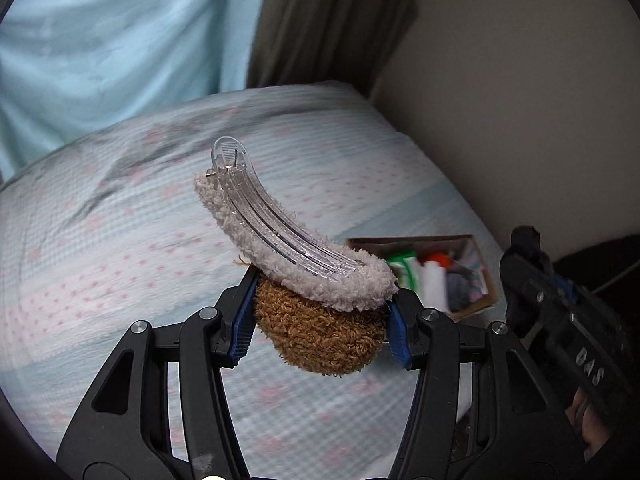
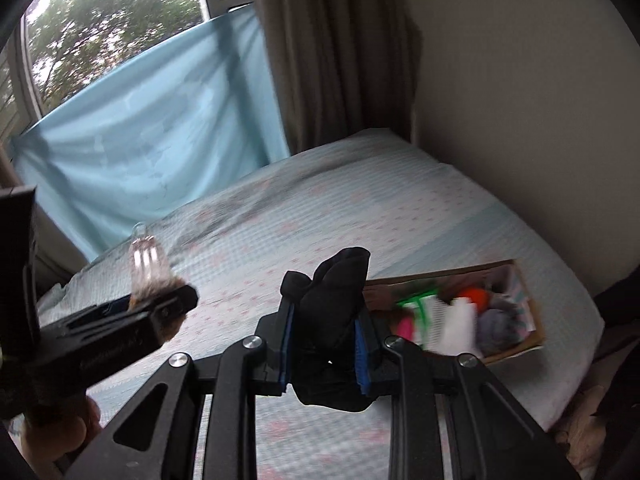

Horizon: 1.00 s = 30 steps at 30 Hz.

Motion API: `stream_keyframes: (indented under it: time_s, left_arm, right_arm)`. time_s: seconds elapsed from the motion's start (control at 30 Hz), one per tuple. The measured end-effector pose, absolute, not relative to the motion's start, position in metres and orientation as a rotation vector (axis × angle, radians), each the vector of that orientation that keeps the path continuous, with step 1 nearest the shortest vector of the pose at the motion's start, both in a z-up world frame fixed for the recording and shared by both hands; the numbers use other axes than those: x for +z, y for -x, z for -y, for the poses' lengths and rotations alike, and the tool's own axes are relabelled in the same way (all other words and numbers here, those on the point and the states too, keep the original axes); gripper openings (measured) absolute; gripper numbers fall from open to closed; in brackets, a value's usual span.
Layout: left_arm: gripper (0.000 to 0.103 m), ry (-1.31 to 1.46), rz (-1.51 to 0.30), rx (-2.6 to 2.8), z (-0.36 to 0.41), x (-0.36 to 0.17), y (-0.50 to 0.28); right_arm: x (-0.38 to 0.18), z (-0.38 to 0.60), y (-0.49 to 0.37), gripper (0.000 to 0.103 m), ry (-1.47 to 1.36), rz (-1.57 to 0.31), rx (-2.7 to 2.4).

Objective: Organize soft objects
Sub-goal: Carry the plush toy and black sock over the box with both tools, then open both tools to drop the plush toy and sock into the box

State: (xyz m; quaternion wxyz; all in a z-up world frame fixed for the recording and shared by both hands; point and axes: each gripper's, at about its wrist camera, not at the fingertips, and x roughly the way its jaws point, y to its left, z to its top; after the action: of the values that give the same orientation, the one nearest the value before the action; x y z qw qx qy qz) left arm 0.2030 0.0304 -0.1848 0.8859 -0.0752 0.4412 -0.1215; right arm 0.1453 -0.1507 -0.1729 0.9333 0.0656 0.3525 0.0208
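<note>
My left gripper (image 1: 320, 320) is shut on a fuzzy hair clip (image 1: 316, 332): a brown plush lump between the blue pads, with a grey fleecy band and a clear plastic clasp (image 1: 260, 216) sticking up from it. It is held above the bed. My right gripper (image 2: 326, 340) is shut on a bundled black cloth (image 2: 336, 304), also above the bed. The right gripper shows at the right edge of the left wrist view (image 1: 520, 248). The left gripper with the clip shows at the left of the right wrist view (image 2: 176, 300). A cardboard box (image 2: 516, 350) of soft items lies on the bed to the right.
The bed (image 2: 320, 208) has a pale blue sheet with pink dots. The box (image 1: 482, 300) holds white, green, orange and grey items. A blue cloth (image 2: 140, 140) hangs under the window, with a brown curtain (image 2: 332, 40) and a beige wall (image 2: 520, 80) behind.
</note>
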Motion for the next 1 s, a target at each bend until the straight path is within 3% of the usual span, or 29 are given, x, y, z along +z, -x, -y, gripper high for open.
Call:
stream_keyframes:
  time_s: [0.47,1.0]
  left_arm:
    - [0.051,0.107,-1.003,-0.237,0.117,-0.222,-0.221]
    - [0.052,0.067,-1.292,-0.174,0.196,-0.356,-0.275]
  right_arm:
    - [-0.185,0.293,-0.182,0.023,-0.113,-0.805,0.025]
    - [-0.292,0.351,-0.265,0.023,-0.076,-1.064,0.149]
